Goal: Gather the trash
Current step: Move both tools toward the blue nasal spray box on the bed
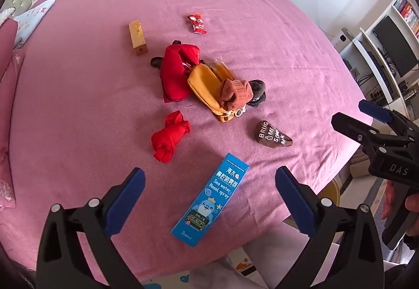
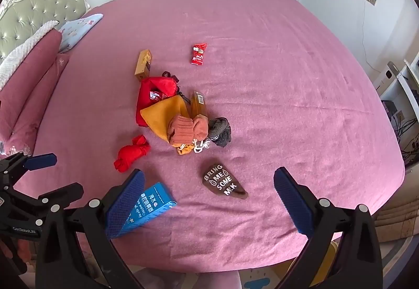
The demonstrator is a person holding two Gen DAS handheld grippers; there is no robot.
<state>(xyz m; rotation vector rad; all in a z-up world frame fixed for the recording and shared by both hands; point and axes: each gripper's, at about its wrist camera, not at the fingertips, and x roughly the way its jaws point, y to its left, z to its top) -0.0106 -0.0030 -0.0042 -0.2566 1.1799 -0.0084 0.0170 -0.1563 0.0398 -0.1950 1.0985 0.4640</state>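
On the pink bed [image 1: 262,27] lie a blue nasal spray box [image 1: 209,200] [image 2: 146,213], a red snack wrapper [image 1: 197,23] [image 2: 198,54], a gold box [image 1: 138,37] [image 2: 143,65] and a brown sock with white lettering [image 1: 272,135] [image 2: 222,181]. A red knotted cloth [image 1: 170,135] [image 2: 131,153] lies near a pile of a red bag [image 1: 175,71] [image 2: 152,95], an orange pouch [image 1: 204,87] and socks. My left gripper [image 1: 209,202] hovers open over the blue box. My right gripper [image 2: 209,200] is open above the brown sock, holding nothing.
Pillows [image 2: 34,58] and a padded headboard [image 2: 39,9] are at the left. A desk with a monitor [image 1: 395,45] and shelves stands to the right of the bed. A yellow bin's rim [image 1: 331,190] shows below the bed's near right edge.
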